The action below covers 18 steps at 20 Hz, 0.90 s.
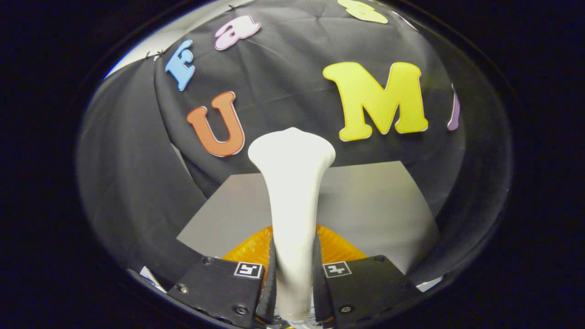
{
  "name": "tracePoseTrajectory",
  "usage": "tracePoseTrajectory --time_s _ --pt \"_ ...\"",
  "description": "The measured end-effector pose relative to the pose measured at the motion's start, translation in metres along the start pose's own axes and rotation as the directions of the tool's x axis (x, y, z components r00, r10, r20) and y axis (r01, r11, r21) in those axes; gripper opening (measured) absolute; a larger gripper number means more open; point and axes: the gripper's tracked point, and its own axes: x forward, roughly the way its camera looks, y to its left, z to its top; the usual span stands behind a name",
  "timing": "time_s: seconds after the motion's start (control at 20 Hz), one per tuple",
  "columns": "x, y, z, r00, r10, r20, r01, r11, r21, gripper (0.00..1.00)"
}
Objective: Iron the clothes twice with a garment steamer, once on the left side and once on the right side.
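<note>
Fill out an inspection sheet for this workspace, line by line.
Surface: grey tabletop beyond the fingers, bare where visible.
Job's things: white garment steamer, its handle between the fingers, its flared head pointing away toward the booth wall; no garment seen.
Clutter: an orange ribbed object behind the steamer handle just ahead of the fingers, what it is cannot be told.
Grippers: hand-held gripper shut on the steamer handle, a finger pressing on each side.
Cables: nothing seen.
Surroundings: black cloth booth wall behind and to the sides of the table.
</note>
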Motion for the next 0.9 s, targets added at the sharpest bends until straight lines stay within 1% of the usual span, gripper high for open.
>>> tracePoseTrajectory --time_s 0.15,0.3,0.45,0.6,0.8,0.9 --pt "-0.045 0.0 0.008 0.998 0.029 0.053 -0.029 1.0 -0.007 0.35" --pt "-0.101 -0.002 0.017 0.99 0.073 0.117 -0.072 0.997 -0.015 0.35" --pt "-0.155 -0.014 0.031 0.977 0.083 0.198 -0.083 0.996 -0.008 0.35" --pt "-0.21 -0.028 0.044 0.956 0.061 0.287 -0.06 0.998 -0.01 0.35" --pt "-0.278 -0.052 0.056 0.921 0.01 0.389 -0.018 1.0 0.017 0.35" --pt "-0.311 -0.072 0.055 0.901 -0.033 0.432 0.021 0.999 0.031 0.35"
